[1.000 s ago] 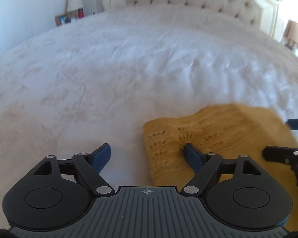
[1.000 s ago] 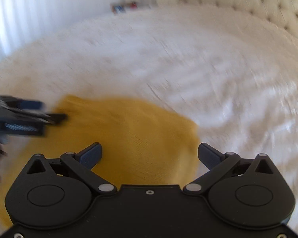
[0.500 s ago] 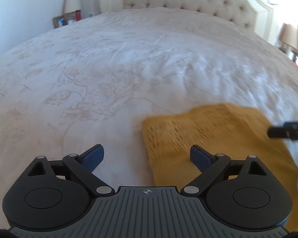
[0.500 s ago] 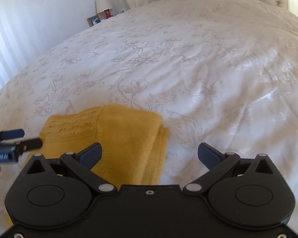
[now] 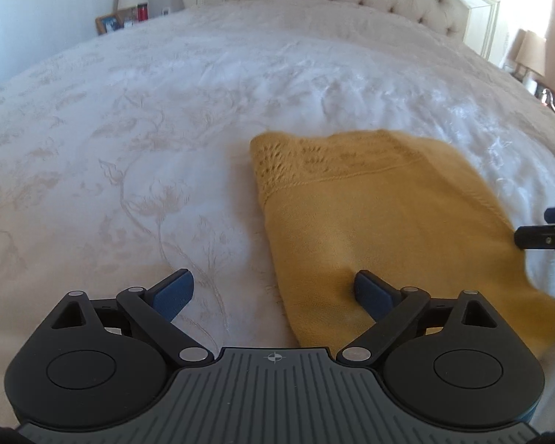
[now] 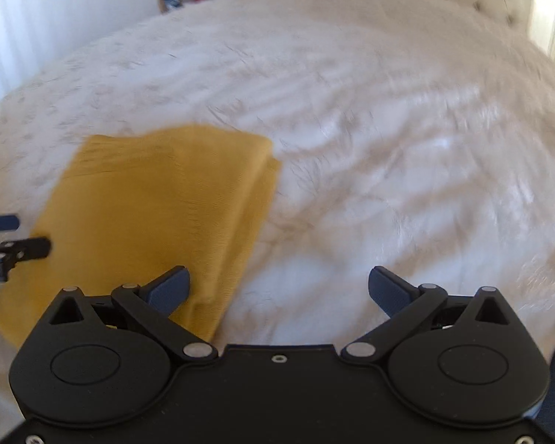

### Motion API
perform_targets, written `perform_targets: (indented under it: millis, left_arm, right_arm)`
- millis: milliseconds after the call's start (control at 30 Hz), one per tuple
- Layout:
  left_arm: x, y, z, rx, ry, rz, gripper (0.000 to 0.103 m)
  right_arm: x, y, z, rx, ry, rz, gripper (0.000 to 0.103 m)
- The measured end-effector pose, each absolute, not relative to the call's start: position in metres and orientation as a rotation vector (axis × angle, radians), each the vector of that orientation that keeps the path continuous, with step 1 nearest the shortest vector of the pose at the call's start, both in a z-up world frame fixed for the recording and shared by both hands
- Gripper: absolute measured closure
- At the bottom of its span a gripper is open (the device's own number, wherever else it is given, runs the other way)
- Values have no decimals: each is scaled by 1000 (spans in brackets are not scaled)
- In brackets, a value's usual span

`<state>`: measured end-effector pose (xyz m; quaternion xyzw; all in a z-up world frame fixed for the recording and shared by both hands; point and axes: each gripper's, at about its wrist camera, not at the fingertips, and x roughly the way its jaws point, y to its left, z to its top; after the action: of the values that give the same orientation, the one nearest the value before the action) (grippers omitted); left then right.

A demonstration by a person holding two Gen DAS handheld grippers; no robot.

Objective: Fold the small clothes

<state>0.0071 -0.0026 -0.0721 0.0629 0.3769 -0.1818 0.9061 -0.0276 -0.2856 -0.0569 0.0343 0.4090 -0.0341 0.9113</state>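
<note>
Garment: a yellow knitted garment is seen lying folded on the bed, flat on the white bedspread, toward the near edge.
Position: in the left wrist view it lies to the right of centre; in the right wrist view it lies to the left. It is thus between the two hand-held grippers.
Fold state: a doubled layer is shown along the right edge in the right wrist view, so at least one fold is judged done. Whether more folds are needed cannot be told.
Left hand-held gripper: the jaws are spread wide and nothing is held. One blue fingertip is placed over the garment's near part, the other over bare bedspread; whether the cloth is touched cannot be told.
Right hand-held gripper: the jaws are spread wide and empty. One fingertip is seen over the garment's near right edge, the other over the bedspread.
Weight: judged light, easily lifted by one corner.
Stiffness: judged soft and limp; sag and drape are expected when lifted, and the layers may slide apart.
Surface: an openwork band is seen along the far edge; snagging there is possible, so it is best avoided.
Where to take hold: the two near corners, or the thick folded edge, with all layers pinched together.
Risk: the bedspread may be caught along with the cloth if a pinch is made too deep.
</note>
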Motion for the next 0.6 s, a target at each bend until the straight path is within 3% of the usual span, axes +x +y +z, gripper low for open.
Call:
perform_targets:
  millis: [367, 600]
  left_arm:
    - [-42, -4, -84, 158, 819, -401, 8]
    - [-54, 5, -85, 153, 826, -384, 7]
  right_arm:
    - [-66, -251, -76, -28, 998, -15, 1]
    - [-77, -252, -52, 28, 904, -37, 1]
